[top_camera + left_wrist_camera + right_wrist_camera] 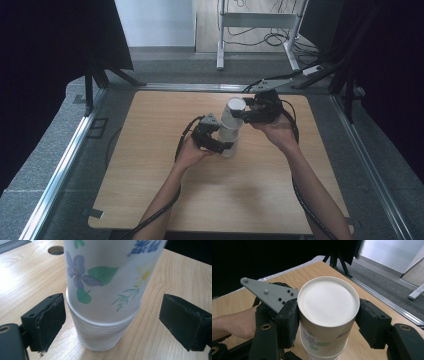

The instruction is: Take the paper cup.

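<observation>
Here the right tongs [328, 325] clamp the flowered cup [327, 315] (upside down); left tongs [112, 322] gape beside the stack [100, 336].

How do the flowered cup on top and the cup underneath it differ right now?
The flowered cup is printed with blue flowers and green leaves; the lower cup shows plain white with fine ridges. The right tool clamps the flowered cup, while the left tool stands open around the lower cup, pads clear of it. The flowered cup sits tilted; the lower stands on the table. Both are upside-down paper cups.
</observation>
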Tool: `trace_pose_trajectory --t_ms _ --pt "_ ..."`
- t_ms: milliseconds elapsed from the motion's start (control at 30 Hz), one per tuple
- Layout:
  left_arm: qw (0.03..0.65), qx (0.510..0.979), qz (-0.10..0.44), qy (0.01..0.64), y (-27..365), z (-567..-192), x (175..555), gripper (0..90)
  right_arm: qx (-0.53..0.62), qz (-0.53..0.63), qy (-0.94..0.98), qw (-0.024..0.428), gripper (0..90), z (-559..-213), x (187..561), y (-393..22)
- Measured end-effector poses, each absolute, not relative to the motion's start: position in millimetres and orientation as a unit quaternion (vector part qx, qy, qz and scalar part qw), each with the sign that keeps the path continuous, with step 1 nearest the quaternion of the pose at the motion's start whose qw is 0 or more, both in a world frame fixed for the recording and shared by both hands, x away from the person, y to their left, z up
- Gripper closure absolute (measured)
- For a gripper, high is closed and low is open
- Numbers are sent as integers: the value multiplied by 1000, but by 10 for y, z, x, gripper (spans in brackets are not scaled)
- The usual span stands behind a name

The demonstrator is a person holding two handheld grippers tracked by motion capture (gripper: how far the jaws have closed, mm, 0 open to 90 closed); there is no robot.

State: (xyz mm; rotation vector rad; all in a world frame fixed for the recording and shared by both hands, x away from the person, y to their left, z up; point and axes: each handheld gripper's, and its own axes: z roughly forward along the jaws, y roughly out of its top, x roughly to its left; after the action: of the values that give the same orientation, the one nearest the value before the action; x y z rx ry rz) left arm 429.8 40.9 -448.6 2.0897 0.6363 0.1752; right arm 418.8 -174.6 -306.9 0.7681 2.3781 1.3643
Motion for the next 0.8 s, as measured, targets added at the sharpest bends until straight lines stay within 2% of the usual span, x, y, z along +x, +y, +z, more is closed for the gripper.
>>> trace_pose_trajectory --t_ms 800 --pt "443 856 87 253 580 -4370 4129 71 249 482 827 145 374 -2849 3951 -1844"
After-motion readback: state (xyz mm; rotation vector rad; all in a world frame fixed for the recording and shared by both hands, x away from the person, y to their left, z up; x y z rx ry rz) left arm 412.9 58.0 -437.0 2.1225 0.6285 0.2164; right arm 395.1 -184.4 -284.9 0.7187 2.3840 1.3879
